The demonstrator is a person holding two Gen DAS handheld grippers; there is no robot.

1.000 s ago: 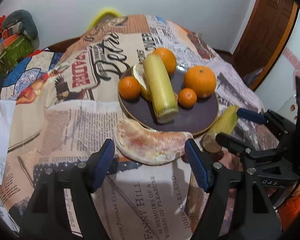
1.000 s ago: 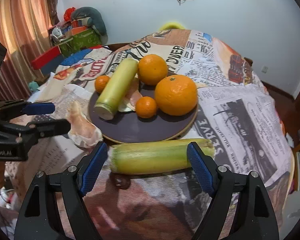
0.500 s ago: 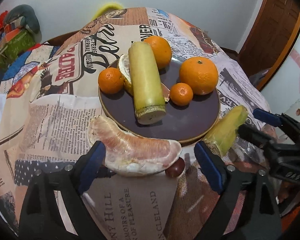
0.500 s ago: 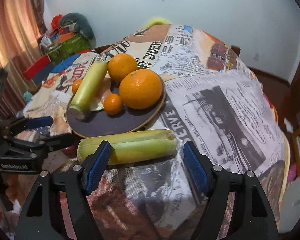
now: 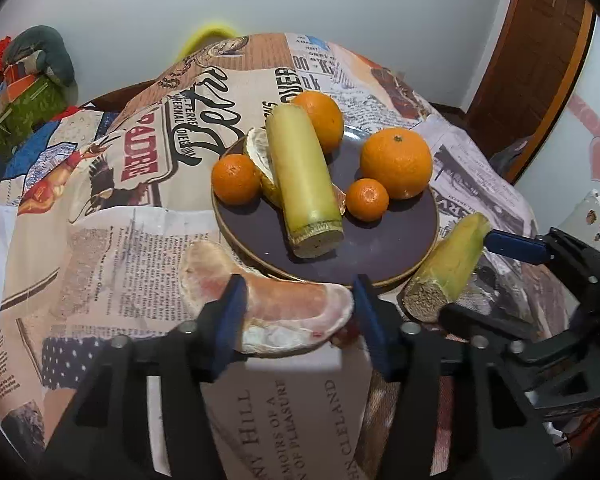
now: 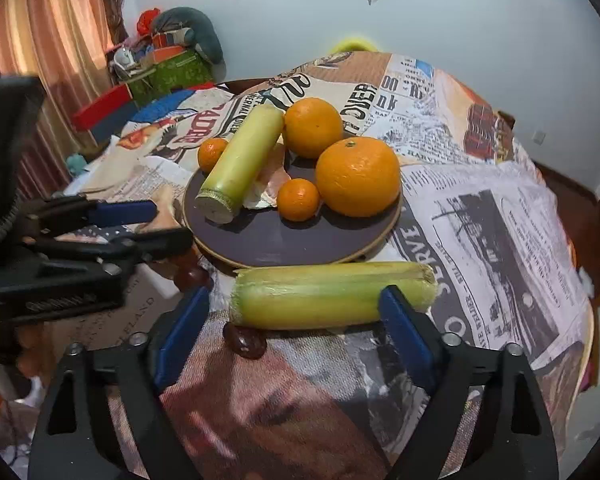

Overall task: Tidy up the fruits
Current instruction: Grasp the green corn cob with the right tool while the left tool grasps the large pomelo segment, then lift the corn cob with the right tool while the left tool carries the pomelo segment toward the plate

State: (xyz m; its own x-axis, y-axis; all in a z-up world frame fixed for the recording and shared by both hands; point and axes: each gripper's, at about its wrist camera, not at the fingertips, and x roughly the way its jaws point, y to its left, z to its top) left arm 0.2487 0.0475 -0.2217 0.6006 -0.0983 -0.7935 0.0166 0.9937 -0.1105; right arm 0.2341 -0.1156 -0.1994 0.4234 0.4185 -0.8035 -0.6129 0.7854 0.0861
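A dark round plate [image 5: 384,248] [image 6: 300,240] holds several oranges [image 5: 396,162] [image 6: 358,176], a pomelo piece and a sugarcane piece [image 5: 304,184] [image 6: 240,164]. A pink pomelo segment [image 5: 276,308] lies on the cloth in front of the plate. My left gripper [image 5: 296,312] is closed around its right part. A second sugarcane piece [image 6: 332,294] [image 5: 448,268] lies right of the plate. My right gripper [image 6: 296,312] is open, its jaws astride this piece without pressing it.
A small dark brown fruit [image 6: 246,346] lies on the cloth by the cane's cut end. A newspaper-print cloth [image 6: 480,220] covers the round table. Boxes and a cushion [image 6: 168,60] stand at the far left; a wooden door [image 5: 536,52] is at the right.
My left gripper has moved forward and closed onto the pomelo segment. My right gripper has come closer to the sugarcane piece, its right jaw now over the cane.
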